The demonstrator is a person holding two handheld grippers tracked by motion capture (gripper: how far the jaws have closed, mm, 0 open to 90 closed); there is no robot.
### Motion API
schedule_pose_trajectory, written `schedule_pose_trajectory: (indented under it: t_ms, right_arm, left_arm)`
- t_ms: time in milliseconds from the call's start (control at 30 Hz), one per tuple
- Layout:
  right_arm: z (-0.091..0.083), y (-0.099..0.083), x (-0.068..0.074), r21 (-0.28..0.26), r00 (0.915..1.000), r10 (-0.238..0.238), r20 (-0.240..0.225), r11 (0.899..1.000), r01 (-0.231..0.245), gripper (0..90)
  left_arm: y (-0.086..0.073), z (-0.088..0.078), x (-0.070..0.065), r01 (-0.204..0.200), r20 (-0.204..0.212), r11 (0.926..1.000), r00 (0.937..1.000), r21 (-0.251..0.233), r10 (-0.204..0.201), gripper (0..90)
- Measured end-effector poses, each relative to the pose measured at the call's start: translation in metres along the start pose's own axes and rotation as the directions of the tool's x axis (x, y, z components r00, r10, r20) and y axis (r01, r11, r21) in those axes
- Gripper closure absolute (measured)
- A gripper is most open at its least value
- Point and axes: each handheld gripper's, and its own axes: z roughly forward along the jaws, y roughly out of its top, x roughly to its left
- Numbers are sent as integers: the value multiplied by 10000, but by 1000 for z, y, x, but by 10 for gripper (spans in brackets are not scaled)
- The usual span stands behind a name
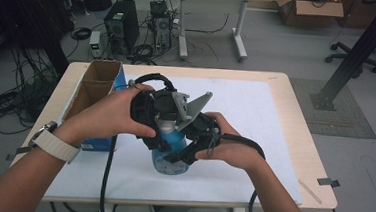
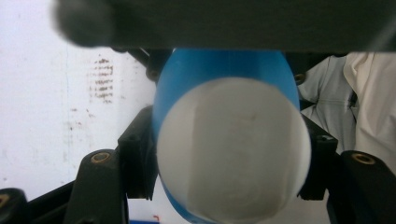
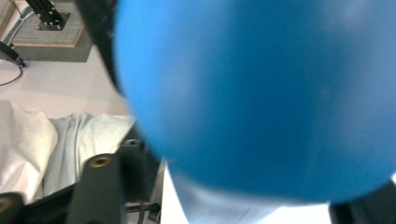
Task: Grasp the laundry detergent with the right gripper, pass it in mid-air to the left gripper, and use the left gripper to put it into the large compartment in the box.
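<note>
Seen from above, a person's two hands meet at the centre of the frame, each holding a black gripper against a blue bottle (image 1: 170,157) that stands on the white sheet (image 1: 255,115) covering a light wooden table (image 1: 301,144). At centre left, the left hand (image 1: 115,113) wraps the left gripper (image 1: 161,119), set at the bottle's pale upper end; at centre right, the right hand (image 1: 230,149) holds the right gripper (image 1: 185,153) lower against the blue body. A grey three-cornered plate (image 1: 191,106) stands above the pair, and a black cable (image 1: 105,180) trails to the bottom edge. An open cardboard box with a blue side (image 1: 97,87) sits at the table's left, just beside the left hand. On the floor in the upper left of the frame stand computer towers (image 1: 121,26) among loose cables. In the left gripper view, the bottle's round white cap (image 2: 233,151) fills the centre, blue body behind it, with the black jaws pressed close on either side, gripping it. In the right gripper view, the blurred blue body (image 3: 261,93) takes up most of the frame, a jaw at the lower left and another at the lower right corner hard against it; the jaws appear to be closed on the bottle. Pale fabric lies at the left of that view.
</note>
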Motion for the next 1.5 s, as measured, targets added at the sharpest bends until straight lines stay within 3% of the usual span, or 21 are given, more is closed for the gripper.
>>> schedule_pose_trajectory:
  t_ms: [333, 467, 633, 800, 1033, 1167, 1333, 1400, 1467, 1500]
  right_arm:
    - [-20, -23, -6, -77, 9968, 744, 293, 9972, -742, 170]
    - [-29, -29, -7, -14, 9932, 996, 596, 9950, -997, 120]
    - [-39, -39, -8, 175, 9890, 1296, 719, 9912, -1312, 98]
    - [-50, -49, -8, 692, 9859, 1421, 879, 9865, -1483, 83]
    - [-68, -63, -8, 1179, 9770, 1626, 1380, 9767, -1793, 56]
    - [-77, -69, -7, 1597, 9764, 1447, 1601, 9724, -1703, 64]
    - [-94, -71, -8, 1492, 9699, 1466, 1944, 9728, -1769, 62]
    - [-99, -73, -9, 1552, 9672, 1575, 1993, 9695, -1899, 59]
    - [-103, -75, -10, 1671, 9654, 1661, 2012, 9653, -2009, 52]
    - [-105, -76, -10, 1715, 9668, 1592, 2001, 9658, -1945, 53]
  left_arm:
    - [-4, -5, 2, 344, -308, 9982, 9990, 500, -329, 379]
    - [-3, -11, 5, 546, -453, 9975, 9976, 448, -525, 379]
    - [-4, -21, 8, 1013, -682, 9935, 9929, 528, -976, 378]
    - [-6, -35, 12, 1546, -942, 9858, 9845, 660, -1481, 378]
    - [-10, -56, 18, 2452, -1308, 9664, 9634, 774, -2340, 378]
    - [-12, -67, 22, 2907, -1553, 9525, 9489, 907, -2749, 378]
    - [-14, -80, 27, 3468, -1644, 9323, 9302, 1022, -3280, 378]
    - [-14, -85, 28, 3737, -1698, 9219, 9197, 1019, -3541, 378]
    - [-16, -89, 30, 4156, -1731, 9046, 9017, 948, -3961, 378]
    - [-16, -91, 31, 4272, -1747, 8992, 8963, 946, -4075, 377]
